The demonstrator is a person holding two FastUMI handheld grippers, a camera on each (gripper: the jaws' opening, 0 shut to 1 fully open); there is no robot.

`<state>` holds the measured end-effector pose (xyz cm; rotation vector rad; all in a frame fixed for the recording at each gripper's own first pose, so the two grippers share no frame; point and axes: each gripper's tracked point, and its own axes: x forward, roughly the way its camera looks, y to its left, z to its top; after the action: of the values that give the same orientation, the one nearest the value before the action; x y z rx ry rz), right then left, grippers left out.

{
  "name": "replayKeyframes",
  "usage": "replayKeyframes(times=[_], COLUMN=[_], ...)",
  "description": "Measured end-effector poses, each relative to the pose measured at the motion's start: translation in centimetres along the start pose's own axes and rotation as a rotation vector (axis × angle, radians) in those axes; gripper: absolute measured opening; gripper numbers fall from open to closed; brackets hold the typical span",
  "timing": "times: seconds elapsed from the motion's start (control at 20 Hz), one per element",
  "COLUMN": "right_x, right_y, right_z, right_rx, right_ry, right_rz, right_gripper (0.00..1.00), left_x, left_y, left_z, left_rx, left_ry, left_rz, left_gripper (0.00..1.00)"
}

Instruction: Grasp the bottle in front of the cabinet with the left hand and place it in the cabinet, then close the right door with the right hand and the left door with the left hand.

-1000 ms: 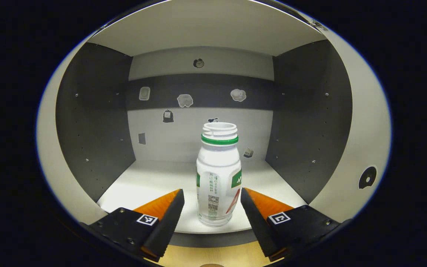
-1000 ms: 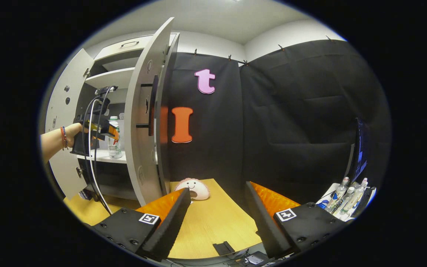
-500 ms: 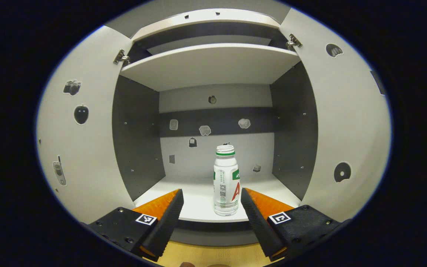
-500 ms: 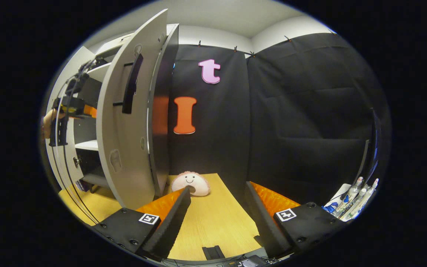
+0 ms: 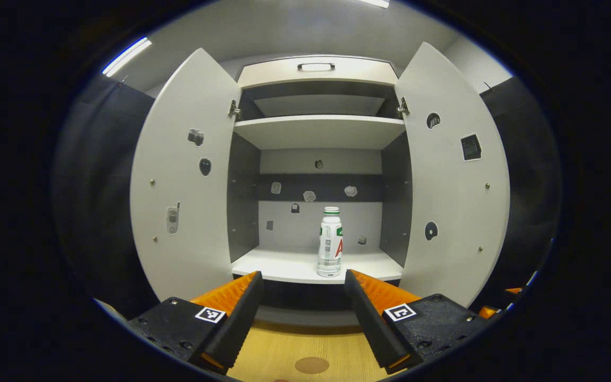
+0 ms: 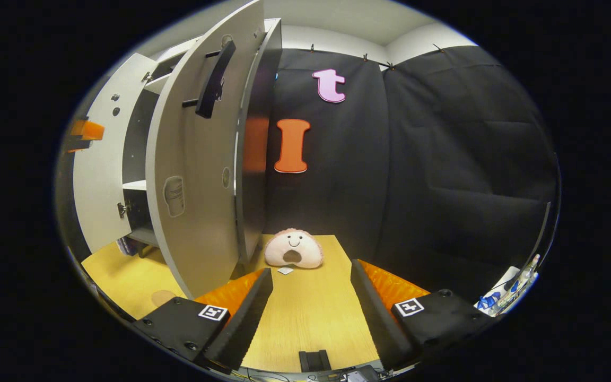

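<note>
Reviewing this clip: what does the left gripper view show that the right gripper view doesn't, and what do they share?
Left gripper view: the bottle standing upright on the cabinet's lower shelf, and the inner faces of both open doors.

Right gripper view: the outer face of the right door with its black handle, a pink plush toy on the wooden table, and bottles at the far right.

Both: the open cabinet, and an open gripper, left and right, holding nothing.

Left gripper (image 5: pixel 303 297) and right gripper (image 6: pixel 311 292) both level, fingers spread wide, holding nothing.
</note>
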<state>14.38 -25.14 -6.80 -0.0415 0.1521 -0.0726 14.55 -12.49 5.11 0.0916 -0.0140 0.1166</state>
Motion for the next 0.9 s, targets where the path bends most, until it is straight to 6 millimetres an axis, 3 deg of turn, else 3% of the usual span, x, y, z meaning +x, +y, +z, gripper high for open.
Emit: replayKeyframes(times=[0.15, 0.35, 0.7, 0.9], right_x=[0.2, -0.2, -0.1, 0.0], right_y=[1.4, 4.0, 7.0, 9.8], right_z=[0.4, 1.0, 1.6, 1.4], right_rx=[0.016, 0.001, 0.02, 0.043], right_ry=[-0.002, -0.015, -0.001, 0.014], right_rz=[0.03, 0.074, 0.087, 0.079], right_gripper=[0.98, 0.98, 0.98, 0.98], left_x=[-3.3, -5.7, -8.5, -8.9], left_y=[2.7, 6.8, 12.3, 14.7], left_z=[-0.6, -0.3, 0.2, 0.4], left_rx=[-0.075, -0.1, -0.126, -0.066], left_ry=[0.01, -0.015, -0.014, -0.016], left_rz=[0.032, 0.082, 0.119, 0.107], left_gripper=[0.94, 0.95, 0.95, 0.97])
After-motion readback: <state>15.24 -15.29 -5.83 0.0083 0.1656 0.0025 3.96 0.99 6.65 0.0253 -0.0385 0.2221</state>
